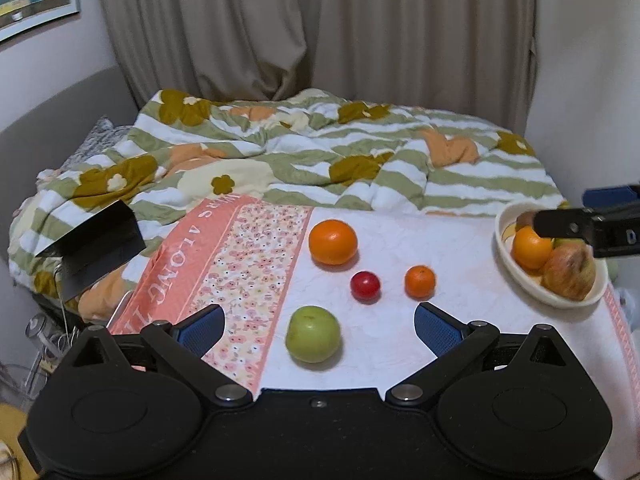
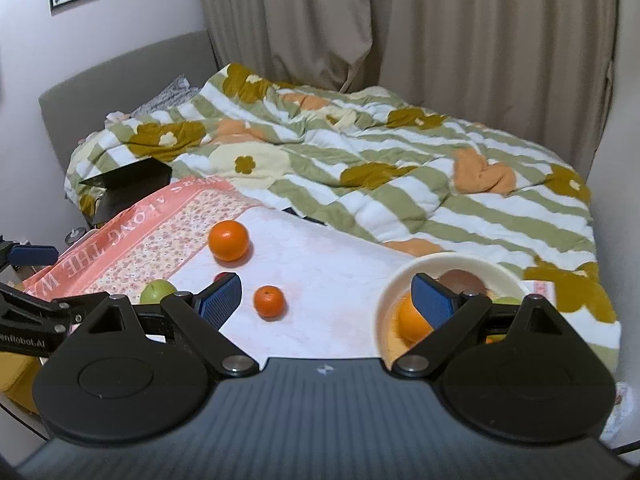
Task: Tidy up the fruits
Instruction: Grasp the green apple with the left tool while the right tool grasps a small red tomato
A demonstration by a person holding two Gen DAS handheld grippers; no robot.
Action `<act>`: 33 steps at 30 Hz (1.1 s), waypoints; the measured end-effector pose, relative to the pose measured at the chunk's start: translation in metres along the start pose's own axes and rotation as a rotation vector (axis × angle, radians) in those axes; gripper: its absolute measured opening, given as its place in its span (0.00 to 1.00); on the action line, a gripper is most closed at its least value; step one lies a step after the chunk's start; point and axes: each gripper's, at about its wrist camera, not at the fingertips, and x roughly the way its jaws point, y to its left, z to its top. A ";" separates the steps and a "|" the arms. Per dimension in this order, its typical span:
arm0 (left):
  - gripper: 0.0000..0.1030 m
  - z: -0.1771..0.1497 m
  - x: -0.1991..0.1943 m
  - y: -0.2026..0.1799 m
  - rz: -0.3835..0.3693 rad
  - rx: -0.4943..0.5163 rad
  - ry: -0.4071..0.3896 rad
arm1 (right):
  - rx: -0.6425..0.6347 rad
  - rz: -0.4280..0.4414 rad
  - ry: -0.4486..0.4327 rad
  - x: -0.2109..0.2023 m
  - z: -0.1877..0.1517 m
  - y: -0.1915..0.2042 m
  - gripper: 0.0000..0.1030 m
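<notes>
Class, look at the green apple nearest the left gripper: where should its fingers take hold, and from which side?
Grip the green apple across its widest middle, approaching straight ahead from the near side. It sits free on the cloth, between the open left gripper's fingers.

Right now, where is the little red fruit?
In the left wrist view, the little red fruit sits mid-table on the white cloth, between the green apple and the small orange.

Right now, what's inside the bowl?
The bowl holds an orange, a reddish apple, something green and something brown. The right gripper covers the rest.
</notes>
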 end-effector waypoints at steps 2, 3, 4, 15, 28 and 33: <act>1.00 0.000 0.010 0.008 -0.020 0.024 0.014 | -0.002 -0.003 0.019 0.016 0.003 0.009 1.00; 1.00 -0.001 0.017 0.013 -0.037 0.036 0.024 | -0.008 -0.006 0.027 0.024 0.004 0.014 1.00; 1.00 -0.001 0.023 0.017 -0.051 0.045 0.033 | -0.016 -0.009 0.037 0.032 0.006 0.018 1.00; 0.97 -0.005 0.093 0.040 -0.226 0.196 0.154 | -0.178 0.014 0.154 0.115 0.010 0.068 1.00; 0.76 -0.016 0.131 0.039 -0.367 0.252 0.226 | -0.373 0.117 0.274 0.177 0.005 0.104 0.92; 0.57 -0.016 0.134 0.034 -0.368 0.268 0.229 | -0.426 0.137 0.310 0.189 0.001 0.114 0.80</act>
